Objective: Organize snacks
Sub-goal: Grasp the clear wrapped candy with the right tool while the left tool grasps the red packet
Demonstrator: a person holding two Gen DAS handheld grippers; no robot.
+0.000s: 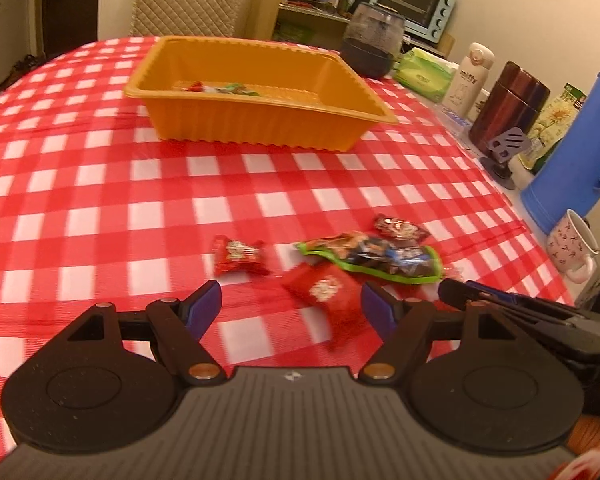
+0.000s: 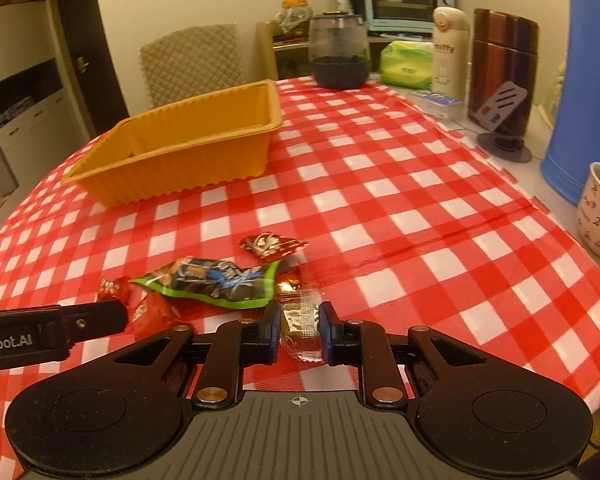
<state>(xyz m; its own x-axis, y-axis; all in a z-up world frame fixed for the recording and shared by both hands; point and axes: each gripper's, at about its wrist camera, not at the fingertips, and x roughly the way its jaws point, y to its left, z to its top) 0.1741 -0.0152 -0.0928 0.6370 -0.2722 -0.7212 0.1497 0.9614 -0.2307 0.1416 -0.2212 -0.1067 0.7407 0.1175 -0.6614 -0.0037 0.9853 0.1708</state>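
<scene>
Both tongs: right tongs clamp gold candy (label unreadable) | left tongs gape, red packet blurred

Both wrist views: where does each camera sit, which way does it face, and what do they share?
Left wrist: on the left gripper, angled down along its open fingers at a red sachet; the right gripper's tip shows at right.
Right wrist: on the right gripper, angled down, shut on a gold-wrapped snack; the left gripper's finger shows at left.
Shared: orange tray, green-edged packet, checked tablecloth.
</scene>
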